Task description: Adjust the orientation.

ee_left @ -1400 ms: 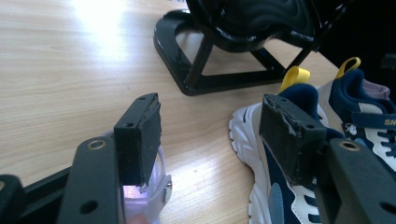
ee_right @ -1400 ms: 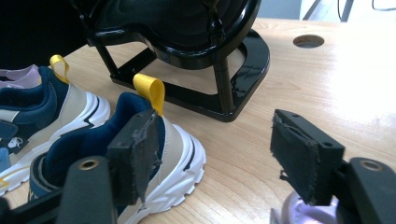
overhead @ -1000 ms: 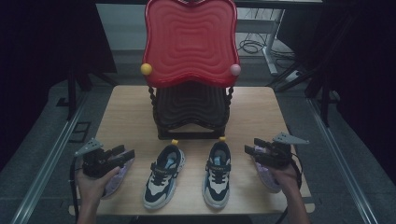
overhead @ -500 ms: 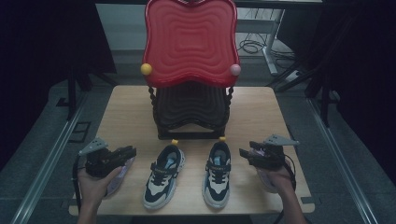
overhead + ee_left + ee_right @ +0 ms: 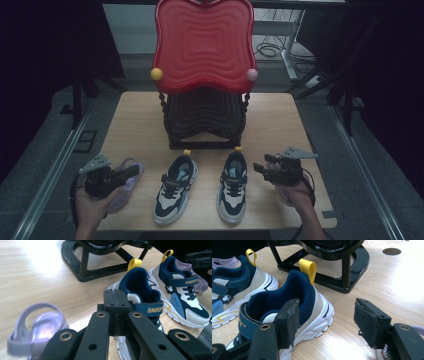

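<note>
Left gripper view: left tool (image 5: 117, 305) just closed, pads pressed together, nothing between; its linkage hides the near sneaker's (image 5: 140, 307) front. Lilac sandal (image 5: 37, 327) sits just left, cropped below. Right tool (image 5: 327, 320) spread, other sneaker (image 5: 287, 307) partly behind its left pad, on the surface (image 5: 387, 282).

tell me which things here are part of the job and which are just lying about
Part of the job:
- left sneaker
- right sneaker
- left gripper, jaws shut on nothing
- right gripper, jaws open beside the right sneaker

Lying about:
- purple sandal under the left gripper
- red chair behind the sneakers
- second purple sandal by the right hand
</note>
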`<state>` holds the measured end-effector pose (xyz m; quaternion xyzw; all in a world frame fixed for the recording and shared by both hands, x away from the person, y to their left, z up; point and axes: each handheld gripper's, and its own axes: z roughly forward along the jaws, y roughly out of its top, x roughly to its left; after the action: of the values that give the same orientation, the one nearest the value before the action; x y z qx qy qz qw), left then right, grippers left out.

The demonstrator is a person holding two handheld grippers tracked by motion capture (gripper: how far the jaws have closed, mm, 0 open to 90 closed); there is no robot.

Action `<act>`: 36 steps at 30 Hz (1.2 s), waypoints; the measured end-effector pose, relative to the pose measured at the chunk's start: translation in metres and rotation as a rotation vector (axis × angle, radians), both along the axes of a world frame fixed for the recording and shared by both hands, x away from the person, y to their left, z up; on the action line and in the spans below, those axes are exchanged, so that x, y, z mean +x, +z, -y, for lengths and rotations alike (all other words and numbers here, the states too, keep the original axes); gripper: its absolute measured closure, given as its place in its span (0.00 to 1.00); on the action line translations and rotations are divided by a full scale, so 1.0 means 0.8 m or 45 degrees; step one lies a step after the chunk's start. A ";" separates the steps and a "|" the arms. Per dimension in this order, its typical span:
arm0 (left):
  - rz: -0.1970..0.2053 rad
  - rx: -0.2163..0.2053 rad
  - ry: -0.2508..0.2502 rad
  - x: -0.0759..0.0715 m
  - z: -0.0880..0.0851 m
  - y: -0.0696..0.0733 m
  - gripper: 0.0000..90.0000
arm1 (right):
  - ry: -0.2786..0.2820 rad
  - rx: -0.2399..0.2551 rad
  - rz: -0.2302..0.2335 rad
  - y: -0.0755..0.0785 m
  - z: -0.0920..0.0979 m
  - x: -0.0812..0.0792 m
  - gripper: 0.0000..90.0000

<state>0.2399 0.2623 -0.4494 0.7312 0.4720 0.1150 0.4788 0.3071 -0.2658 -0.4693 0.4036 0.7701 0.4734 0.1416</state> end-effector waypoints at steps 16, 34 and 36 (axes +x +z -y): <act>-0.128 0.051 0.013 -0.021 -0.010 -0.039 1.00 | -0.045 -0.001 0.010 -0.004 0.005 -0.011 0.42; -0.265 0.070 0.133 -0.043 -0.033 -0.081 1.00 | -0.003 -0.029 -0.010 -0.011 -0.010 -0.001 0.42; -0.265 0.066 0.130 -0.044 -0.033 -0.082 1.00 | 0.000 -0.028 -0.013 -0.012 -0.010 -0.001 0.42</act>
<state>0.2049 0.2890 -0.5146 0.7263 0.5528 0.0748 0.4016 0.3061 -0.2575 -0.4785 0.4045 0.7759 0.4629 0.1420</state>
